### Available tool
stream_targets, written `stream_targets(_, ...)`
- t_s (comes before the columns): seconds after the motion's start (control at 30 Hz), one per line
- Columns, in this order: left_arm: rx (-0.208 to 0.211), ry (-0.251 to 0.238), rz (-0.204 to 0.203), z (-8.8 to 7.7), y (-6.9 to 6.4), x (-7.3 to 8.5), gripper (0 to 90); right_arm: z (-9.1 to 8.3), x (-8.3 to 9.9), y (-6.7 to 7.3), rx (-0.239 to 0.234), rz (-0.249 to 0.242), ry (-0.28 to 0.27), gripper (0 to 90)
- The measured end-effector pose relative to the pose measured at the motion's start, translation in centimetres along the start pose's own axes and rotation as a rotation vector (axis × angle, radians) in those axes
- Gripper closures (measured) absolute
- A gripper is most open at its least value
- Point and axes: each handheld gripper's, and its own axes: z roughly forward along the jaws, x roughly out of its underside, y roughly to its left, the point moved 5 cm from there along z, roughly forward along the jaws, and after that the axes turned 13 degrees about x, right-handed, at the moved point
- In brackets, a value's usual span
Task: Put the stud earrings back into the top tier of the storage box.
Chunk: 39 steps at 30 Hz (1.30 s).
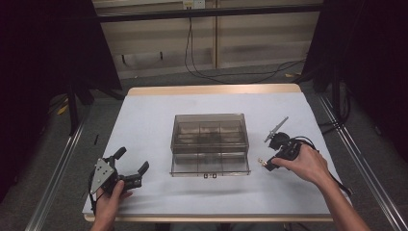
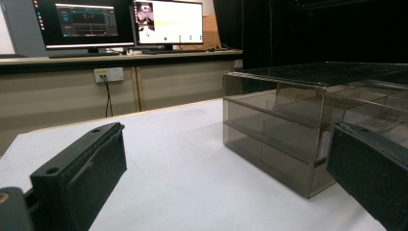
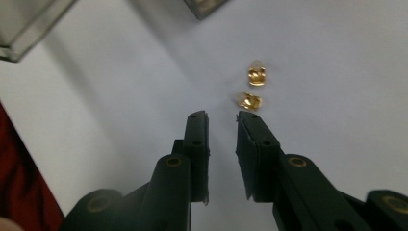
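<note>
My right tool (image 3: 222, 118) points down at the white bench (image 3: 120, 96); its two black jaws stand a little apart with nothing between them; just past the tip of one jaw lie two small gold clips (image 3: 253, 89), one nearly touching that tip and the other just beyond it, both loose on the bench. In the high view the right tool (image 1: 262, 162) sits by the right front corner of a smoky clear drawer box (image 1: 210, 143), with the gold pieces a tiny glint at its tip. My left tool (image 1: 132, 166) hangs low over the near left of the bench, jaws spread wide and empty; in the left gripper view the drawer box (image 2: 308, 125) stands just ahead between those jaws, untouched.

I judge the work barely begun; neither clip is picked up, and the box holds nothing I can make out through its tinted walls; its lowest drawer seems to stick out slightly toward me, though I cannot be sure. Left to do, as I read it: pinch a clip, carry it to the box, then the second.
</note>
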Motion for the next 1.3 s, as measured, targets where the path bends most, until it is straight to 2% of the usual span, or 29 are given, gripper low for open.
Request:
stream_targets(0.33, 0.001, -0.001, 0.0, 0.0, 0.0, 0.0, 0.6, 0.9, -1.4, 0.1, -0.006, -0.019, 0.044, 79.7)
stream_targets(0.43, 0.001, 0.0, 0.0, 0.0, 0.0, 0.0, 0.6, 1.3, -1.5, -0.3, 0.006, -0.034, 0.049, 80.9)
stream_targets(0.57, 0.001, 0.0, 0.0, 0.0, 0.0, 0.0, 0.6, 1.2, -1.7, -0.4, 0.0, -0.013, 0.056, 80.5)
stream_targets(0.6, 0.001, 0.0, 0.0, 0.0, 0.0, 0.0, 0.6, 1.4, -1.8, -0.6, 0.007, -0.029, 0.056, 80.3)
stream_targets(0.87, 0.002, 0.0, 0.0, 0.0, 0.0, 0.0, 0.6, 2.0, -2.0, -0.5, 0.005, -0.044, 0.078, 79.1)
stream_targets(0.93, 0.002, 0.0, 0.0, 0.0, 0.0, 0.0, 0.7, 2.3, -2.0, -0.3, 0.012, -0.045, 0.095, 80.4)
stream_targets(1.1, 0.002, 0.0, 0.0, 0.0, 0.0, 0.0, 0.7, 2.3, -2.0, -0.3, 0.015, -0.049, 0.091, 85.7)
stream_targets(1.3, 0.002, 0.0, 0.001, 0.0, 0.0, 0.0, 0.6, 2.2, -1.9, -0.3, 0.025, -0.063, 0.098, 86.3)
